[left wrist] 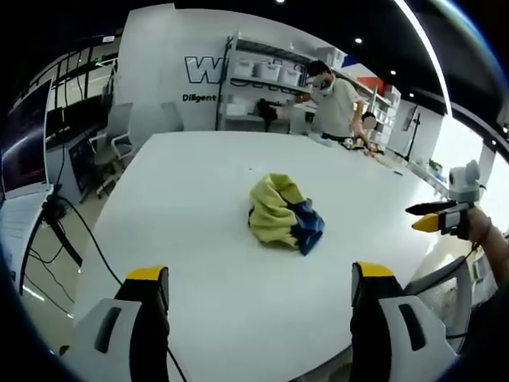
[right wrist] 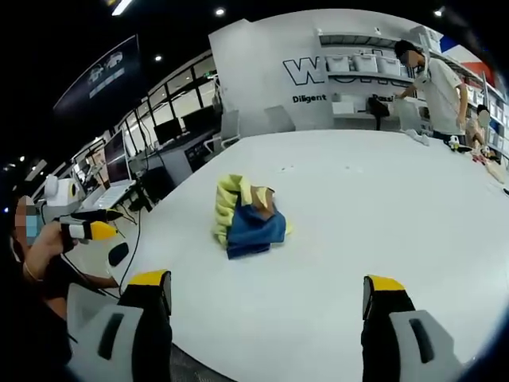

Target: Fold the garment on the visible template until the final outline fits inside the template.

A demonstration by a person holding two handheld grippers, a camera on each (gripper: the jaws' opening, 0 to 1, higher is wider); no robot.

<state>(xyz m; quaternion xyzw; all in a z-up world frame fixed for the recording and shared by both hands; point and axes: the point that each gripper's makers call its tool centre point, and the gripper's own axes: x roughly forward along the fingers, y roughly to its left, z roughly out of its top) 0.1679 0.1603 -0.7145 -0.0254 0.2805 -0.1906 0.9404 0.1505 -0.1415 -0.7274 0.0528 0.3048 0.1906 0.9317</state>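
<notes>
A crumpled yellow and blue garment (left wrist: 284,212) lies in a heap near the middle of the white table (left wrist: 199,183). In the right gripper view the same garment (right wrist: 246,213) shows its blue part toward me. My left gripper (left wrist: 261,278) stands open at the near table edge, well short of the garment, with nothing between its yellow-tipped fingers (left wrist: 148,275). My right gripper (right wrist: 269,285) is open too, empty, and short of the garment. The right gripper (left wrist: 433,216) also appears at the right of the left gripper view. The left gripper (right wrist: 94,225) appears at the left of the right gripper view. I see no template outline on the table.
A person (left wrist: 332,102) stands at the far side of the table by white shelves (left wrist: 266,83). Small items (left wrist: 382,151) lie at the far right of the table. Office chairs (left wrist: 111,143), monitors and cables (left wrist: 67,231) stand off the left edge.
</notes>
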